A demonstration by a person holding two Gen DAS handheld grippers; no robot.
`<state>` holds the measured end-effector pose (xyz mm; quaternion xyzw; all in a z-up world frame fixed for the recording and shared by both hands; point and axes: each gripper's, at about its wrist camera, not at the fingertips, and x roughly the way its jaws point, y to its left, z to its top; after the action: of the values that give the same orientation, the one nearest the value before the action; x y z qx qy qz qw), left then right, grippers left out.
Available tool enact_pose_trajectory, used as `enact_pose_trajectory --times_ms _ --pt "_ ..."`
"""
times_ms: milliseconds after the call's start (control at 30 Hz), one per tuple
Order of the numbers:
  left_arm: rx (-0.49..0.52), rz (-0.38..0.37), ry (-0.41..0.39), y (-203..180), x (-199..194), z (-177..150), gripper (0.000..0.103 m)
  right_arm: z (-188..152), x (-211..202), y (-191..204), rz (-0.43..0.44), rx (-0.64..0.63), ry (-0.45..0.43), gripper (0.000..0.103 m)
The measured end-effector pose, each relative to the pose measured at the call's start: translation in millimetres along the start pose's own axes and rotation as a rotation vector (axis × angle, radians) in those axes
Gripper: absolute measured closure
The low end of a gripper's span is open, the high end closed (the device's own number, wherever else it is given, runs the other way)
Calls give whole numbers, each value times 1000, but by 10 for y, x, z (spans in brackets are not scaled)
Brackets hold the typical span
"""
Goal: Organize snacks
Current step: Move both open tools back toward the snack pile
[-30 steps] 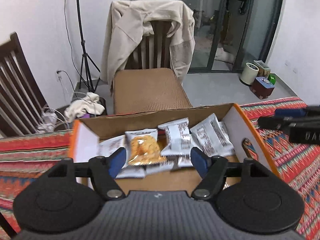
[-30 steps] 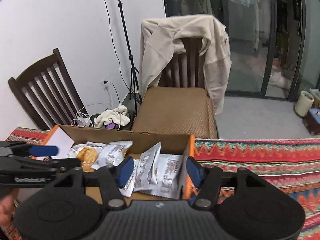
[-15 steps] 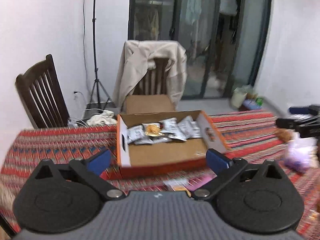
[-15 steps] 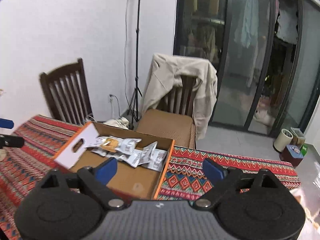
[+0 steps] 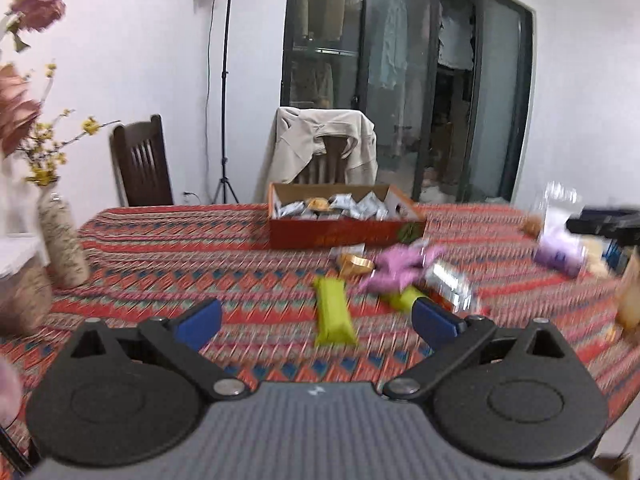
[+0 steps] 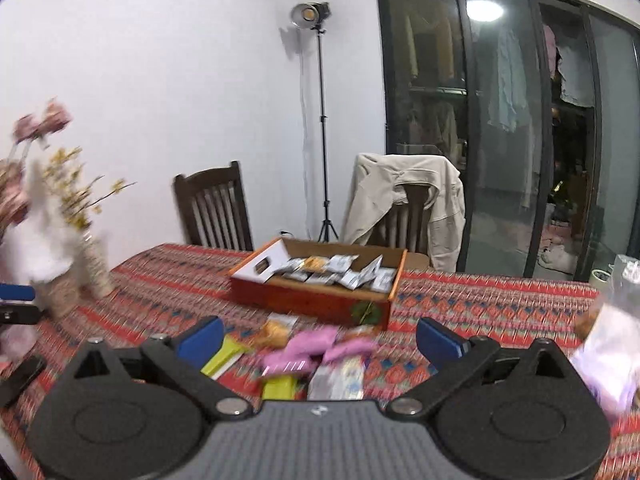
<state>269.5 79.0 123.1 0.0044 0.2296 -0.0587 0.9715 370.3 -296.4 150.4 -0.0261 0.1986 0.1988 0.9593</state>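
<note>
Your left gripper (image 5: 316,322) is held above the near part of the patterned table (image 5: 168,248), level and pointing along it, with its blue-padded fingers (image 5: 199,323) spread wide and nothing between them. Your right gripper (image 6: 319,340) hangs over the same table nearer its right side, also level, its fingers (image 6: 439,343) parted just as wide and empty. In the left wrist view its black body (image 5: 608,222) shows at the far right edge, motion-blurred.

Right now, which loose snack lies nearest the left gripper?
The yellow-green packet, lying lengthwise between the open left gripper's fingers; the pink packets lie farther right.
</note>
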Motion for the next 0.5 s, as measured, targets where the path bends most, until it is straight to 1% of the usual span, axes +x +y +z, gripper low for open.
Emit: enact_pose_trajectory --times_ms 67,133,267,333,400,500 --pt "16 46 -13 -98 -127 -251 0 -240 -206 120 -12 -19 -39 0" --pt "-1 65 -19 -145 -225 -470 0 -507 -384 251 -39 -40 -57 0" --pt "-47 59 -8 -238 -333 -822 0 -975 -605 496 -90 -35 -57 0" --pt "-27 49 9 -290 -340 -954 0 -1228 -698 599 -108 0 -53 0" --pt "-9 53 33 -310 -347 -1048 0 -1444 -725 654 -112 67 -42 0" --pt "-18 59 65 -287 -319 -1129 0 -1724 -660 698 -88 151 -8 0"
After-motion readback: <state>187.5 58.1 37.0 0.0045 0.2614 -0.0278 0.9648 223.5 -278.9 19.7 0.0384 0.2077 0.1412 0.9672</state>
